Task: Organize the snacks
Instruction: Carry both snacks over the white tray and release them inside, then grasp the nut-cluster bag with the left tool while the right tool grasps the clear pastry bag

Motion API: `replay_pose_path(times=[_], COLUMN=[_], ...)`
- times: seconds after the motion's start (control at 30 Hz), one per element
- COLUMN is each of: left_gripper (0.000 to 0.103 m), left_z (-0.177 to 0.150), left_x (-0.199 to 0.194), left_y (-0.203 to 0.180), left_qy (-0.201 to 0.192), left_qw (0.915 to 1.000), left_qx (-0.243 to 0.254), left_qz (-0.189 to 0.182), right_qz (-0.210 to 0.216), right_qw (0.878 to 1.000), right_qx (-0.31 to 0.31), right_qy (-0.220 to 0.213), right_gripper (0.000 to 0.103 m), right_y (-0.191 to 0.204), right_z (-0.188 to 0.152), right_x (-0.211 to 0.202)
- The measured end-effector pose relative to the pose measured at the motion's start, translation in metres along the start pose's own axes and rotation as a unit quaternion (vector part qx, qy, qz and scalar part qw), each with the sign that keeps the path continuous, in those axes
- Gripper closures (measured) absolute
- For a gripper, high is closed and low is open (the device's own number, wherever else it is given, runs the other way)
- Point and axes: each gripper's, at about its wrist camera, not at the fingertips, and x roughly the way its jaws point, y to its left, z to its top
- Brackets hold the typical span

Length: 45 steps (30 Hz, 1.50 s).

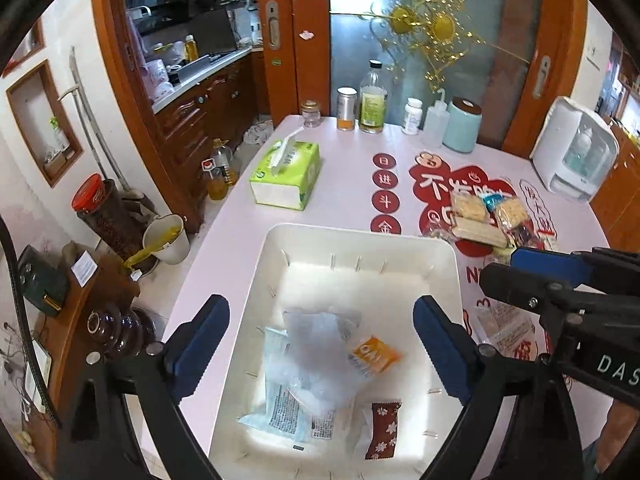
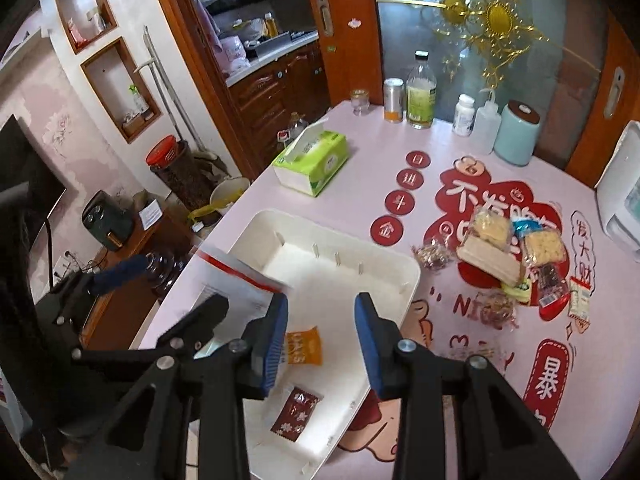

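A white bin (image 1: pixel 362 240) (image 2: pixel 328 236) sits on the pink table and holds several snack packets: an orange one (image 1: pixel 376 354) (image 2: pixel 302 346), a dark red flowered one (image 1: pixel 384 424) (image 2: pixel 296 414), clear wrappers (image 1: pixel 320 356) and a pale blue one (image 1: pixel 276 412). My left gripper (image 1: pixel 322 346) is open above the bin, empty. My right gripper (image 2: pixel 322 344) is open over the bin's right part, empty; it also shows in the left wrist view (image 1: pixel 520 276). A white packet with a red stripe (image 2: pixel 240 280) hangs above the bin's left rim. A pile of loose snacks (image 1: pixel 488 220) (image 2: pixel 508 248) lies to the right.
A green tissue box (image 1: pixel 286 174) (image 2: pixel 312 162) stands beyond the bin. Bottles and jars (image 1: pixel 374 98) (image 2: pixel 420 92), a mint canister (image 1: pixel 462 124) (image 2: pixel 516 132) and a white appliance (image 1: pixel 574 150) (image 2: pixel 624 192) line the far and right edges. The table's left edge drops to floor clutter.
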Motion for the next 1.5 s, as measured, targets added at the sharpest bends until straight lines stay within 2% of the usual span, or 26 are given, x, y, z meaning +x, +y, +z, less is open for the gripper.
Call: replay_pose_path(times=[0.27,0.67,1.1,1.2,1.33,1.5], left_gripper=[0.010,0.010,0.010,0.010,0.010,0.010], left_z=[-0.006,-0.009,-0.007,-0.004,0.003,0.022], left_x=[0.006,-0.001,-0.054,-0.067,-0.084,-0.094], left_y=[-0.004,-0.031,-0.070,-0.086,-0.106,-0.122], left_qy=[0.013,0.010,-0.032,-0.039,-0.058,-0.071], left_qw=[0.9999,0.9989,0.9970,0.9948,0.9892,0.9787], left_qx=[0.007,0.043,0.067,0.090,0.130,0.188], left_qz=[-0.008,-0.019,0.017,0.025,0.035,0.039], right_qz=[-0.009,-0.026,-0.045,-0.044,-0.044,-0.038], right_qw=[1.000,0.998,0.991,0.990,0.988,0.982], right_qx=[0.015,0.056,0.121,0.132,0.141,0.185], right_qy=[0.014,0.002,-0.024,-0.034,-0.041,-0.026], right_gripper=[0.066,0.066,0.064,0.054,0.052,0.051], right_y=[-0.008,-0.036,-0.117,-0.135,-0.158,-0.181], right_z=[-0.012,-0.031,-0.071,-0.083,-0.097,-0.113], right_x=[0.000,-0.022,-0.076,-0.089,-0.095,-0.084])
